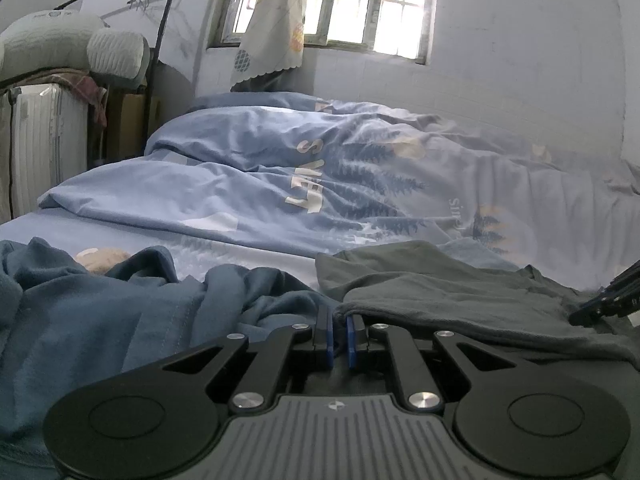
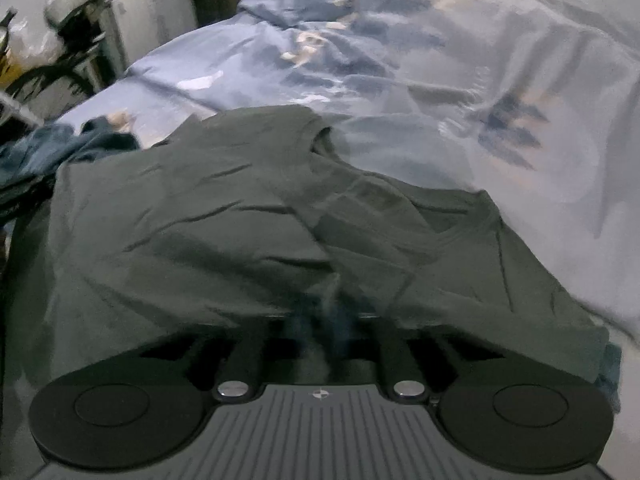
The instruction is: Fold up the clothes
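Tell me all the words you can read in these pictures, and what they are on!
"SWEET": big cream letters, running sideways, on the light blue tree-printed duvet.
"Sin...": small pale writing further right on the same duvet; the rest is too blurred to read.
In the right wrist view the duvet print is smeared and unreadable.

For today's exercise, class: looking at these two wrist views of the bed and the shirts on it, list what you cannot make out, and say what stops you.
- Right gripper tips, right wrist view: blurred and covered by the grey shirt.
- Blue garment, left wrist view: cut off by the left edge, so its shape is unclear.
- Tan object behind the blue garment: mostly hidden.
- Duvet print, right wrist view: smeared by blur.
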Demonstrator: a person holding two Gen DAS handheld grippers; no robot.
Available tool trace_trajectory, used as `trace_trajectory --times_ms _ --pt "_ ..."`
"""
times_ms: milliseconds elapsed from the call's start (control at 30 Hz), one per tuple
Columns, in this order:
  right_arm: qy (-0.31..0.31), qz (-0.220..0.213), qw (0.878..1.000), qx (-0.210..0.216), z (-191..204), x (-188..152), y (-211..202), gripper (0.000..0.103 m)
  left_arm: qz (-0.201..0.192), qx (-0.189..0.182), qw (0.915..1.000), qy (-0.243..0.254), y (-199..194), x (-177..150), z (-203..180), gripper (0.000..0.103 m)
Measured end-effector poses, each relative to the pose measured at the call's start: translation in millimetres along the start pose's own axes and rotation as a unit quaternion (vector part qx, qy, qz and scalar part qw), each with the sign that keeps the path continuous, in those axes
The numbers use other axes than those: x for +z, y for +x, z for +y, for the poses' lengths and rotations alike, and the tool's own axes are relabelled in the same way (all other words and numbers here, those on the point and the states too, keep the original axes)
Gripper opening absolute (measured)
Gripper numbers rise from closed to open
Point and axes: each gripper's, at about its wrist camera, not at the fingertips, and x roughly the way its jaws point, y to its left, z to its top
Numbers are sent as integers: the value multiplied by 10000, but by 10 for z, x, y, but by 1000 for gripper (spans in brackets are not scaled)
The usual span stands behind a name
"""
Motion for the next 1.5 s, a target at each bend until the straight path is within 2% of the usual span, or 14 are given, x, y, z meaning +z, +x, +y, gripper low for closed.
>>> trace_trajectory --times_ms 200,500,600,667,800,967,1167,1200,1267,1300,1500 --pt "-406 -73 9982 -426 117 68 -83 4 2 9 10000 -21 1 2 2 7" --pt "-589 -104 9869 -1498 78 283 42 4 4 25 10000 -51 2 4 4 7" --pt "-355 -131 9884 -1468 0 229 -27 5 8 25 10000 -63 3 6 8 7" --pt "-36 -283 9875 -1548 -123 137 -191 10 10 19 10000 -62 2 5 12 7" --pt "514 -267 9861 -1559 -433 -213 -533 36 5 28 10000 -37 2 2 13 7" --pt "992 -136 9842 -1460 -653 -644 -759 36 -8 65 10000 15 10 -10 -11 7" --pt "1101 30 9851 -1320 -666 -868 -663 37 -16 104 9999 76 12 -18 -39 8" --pt "1095 47 9853 -1310 -659 -881 -635 36 -20 109 9999 80 11 -20 -43 8" --pt "980 -24 9857 -1372 -621 -897 -643 18 -30 116 9999 75 14 -22 -45 7" --pt "917 -65 9858 -1408 -601 -905 -651 4 -34 119 9999 72 16 -22 -45 8" --pt "498 -168 9842 -1691 -479 -838 -738 2 -53 122 9999 41 15 -21 -44 7"
